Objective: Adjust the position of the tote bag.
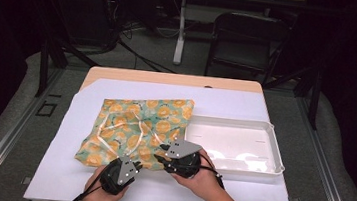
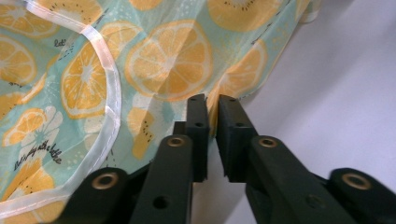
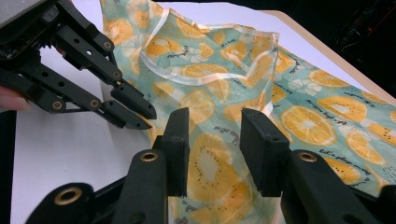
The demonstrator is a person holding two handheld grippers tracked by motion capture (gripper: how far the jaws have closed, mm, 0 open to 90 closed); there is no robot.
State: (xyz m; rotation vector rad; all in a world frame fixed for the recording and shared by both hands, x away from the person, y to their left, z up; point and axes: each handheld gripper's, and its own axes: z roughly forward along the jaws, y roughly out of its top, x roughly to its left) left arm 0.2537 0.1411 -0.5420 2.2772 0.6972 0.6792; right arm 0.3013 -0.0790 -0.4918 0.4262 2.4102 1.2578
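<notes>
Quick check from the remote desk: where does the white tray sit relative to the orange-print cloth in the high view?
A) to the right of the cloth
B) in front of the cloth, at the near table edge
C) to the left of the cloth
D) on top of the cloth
A: in the high view the white tray lies on the table to the right of the cloth.

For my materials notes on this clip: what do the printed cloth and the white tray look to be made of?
Cloth: seemingly thin woven fabric, matte, printed with orange slices on teal; it creases softly, and its glossy, satin-like ribbon trim catches light. The left gripper pinches its edge. Tray: probably moulded plastic, smooth and slightly glossy, judging by rounded corners and pale reflections inside.
</notes>
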